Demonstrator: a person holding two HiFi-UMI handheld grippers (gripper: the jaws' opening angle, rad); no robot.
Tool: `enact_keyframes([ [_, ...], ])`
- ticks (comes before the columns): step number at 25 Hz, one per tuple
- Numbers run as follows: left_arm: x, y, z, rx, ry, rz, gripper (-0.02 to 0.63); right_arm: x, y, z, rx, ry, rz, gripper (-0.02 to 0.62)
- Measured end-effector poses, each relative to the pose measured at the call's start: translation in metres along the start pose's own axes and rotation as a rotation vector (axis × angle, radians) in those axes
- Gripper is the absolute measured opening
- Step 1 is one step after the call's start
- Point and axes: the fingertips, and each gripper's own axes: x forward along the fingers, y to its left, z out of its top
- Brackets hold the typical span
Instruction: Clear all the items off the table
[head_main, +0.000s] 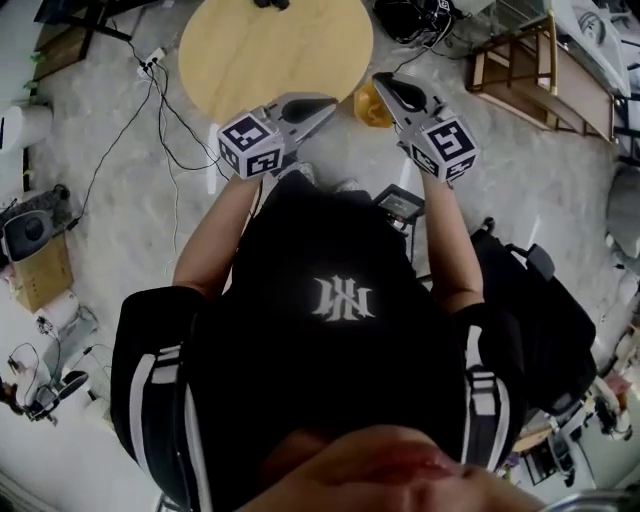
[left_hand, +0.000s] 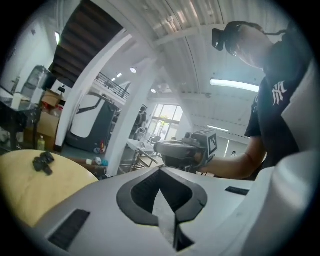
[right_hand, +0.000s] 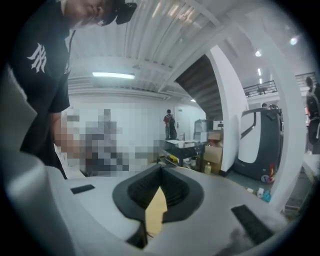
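**Both pairs of jaws shut and empty, held short of a round surface with one dark item on it.**

The left gripper has its jaws pressed together with nothing between them, and the right gripper is closed on nothing as well. Both point roughly level, side by side in front of the person's chest, towards the round wooden surface at 12 o'clock, and neither touches it. The only thing I can see on it is a small dark lumpy item at the far rim, too small to name. I'd say this is a pause between picks. The next move calls for opening one pair of jaws, reaching across to that rim and closing on the item. An orange-yellow object sits on the floor at the surface's 4 o'clock, beside the right gripper's tip. It may be a bin, but it is mostly hidden and I cannot tell what is in it.
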Motion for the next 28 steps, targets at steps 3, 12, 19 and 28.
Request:
enact_keyframes([
  [3,-0.037,0.007,0.019,0.027,-0.024,0.073,0.012,0.02,0.02,0.028,-0.011,-0.053,0.054,0.003],
  [12,-0.108,0.056,0.047,0.044,-0.082,0.213,0.012,0.099,0.055,0.058,0.049,-0.108,0.188,0.003],
  [19,-0.128,0.127,0.037,0.008,-0.062,0.143,0.012,0.193,0.044,0.038,0.072,-0.056,0.145,0.009],
  [28,-0.128,0.226,0.023,-0.048,0.042,-0.009,0.012,0.347,-0.067,-0.029,0.243,0.076,-0.081,0.354],
])
